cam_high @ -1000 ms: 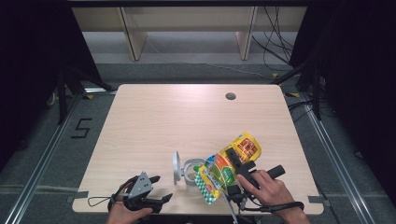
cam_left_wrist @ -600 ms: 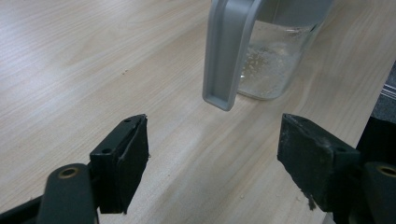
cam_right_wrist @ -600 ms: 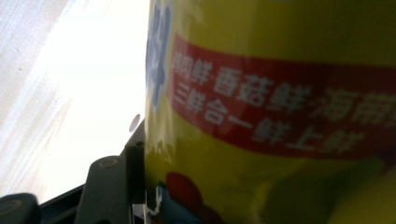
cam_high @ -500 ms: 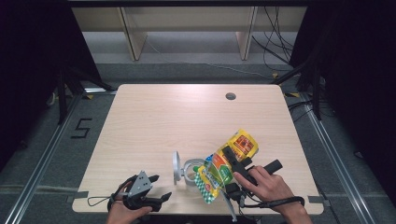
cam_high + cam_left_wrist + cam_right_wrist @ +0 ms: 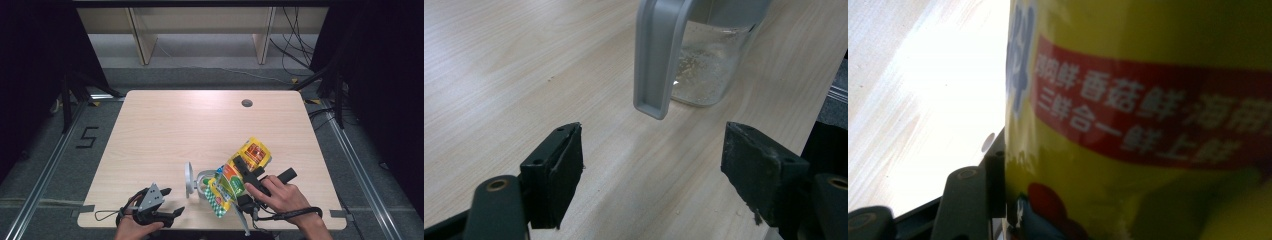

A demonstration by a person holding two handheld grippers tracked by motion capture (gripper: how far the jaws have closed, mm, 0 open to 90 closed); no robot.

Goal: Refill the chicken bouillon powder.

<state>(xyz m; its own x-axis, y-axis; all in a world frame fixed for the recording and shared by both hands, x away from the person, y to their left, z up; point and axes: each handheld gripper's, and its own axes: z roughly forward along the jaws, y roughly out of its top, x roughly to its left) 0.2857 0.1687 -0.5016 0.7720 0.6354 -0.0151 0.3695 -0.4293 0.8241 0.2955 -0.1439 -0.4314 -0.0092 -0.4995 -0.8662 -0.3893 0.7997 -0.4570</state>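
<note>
Together we hold a glossy yellow seasoning bag [image 5: 239, 176] in our right gripper [image 5: 244, 181], tipped over the clear jar [image 5: 204, 181].

Closely, the right gripper view shows a black jaw pressed against the bag's shiny film and red printed band; the jaws have just been closing on it. Our left gripper [image 5: 651, 172] gapes empty on pale woodgrain table [image 5: 170, 130], the jar's grey handle [image 5: 655, 55] just ahead.

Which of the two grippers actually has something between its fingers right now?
The right gripper: its fingers are closed on the yellow seasoning bag, tilted over the clear jug. The left gripper rests near the table edge with its fingers open and nothing between them.
</note>
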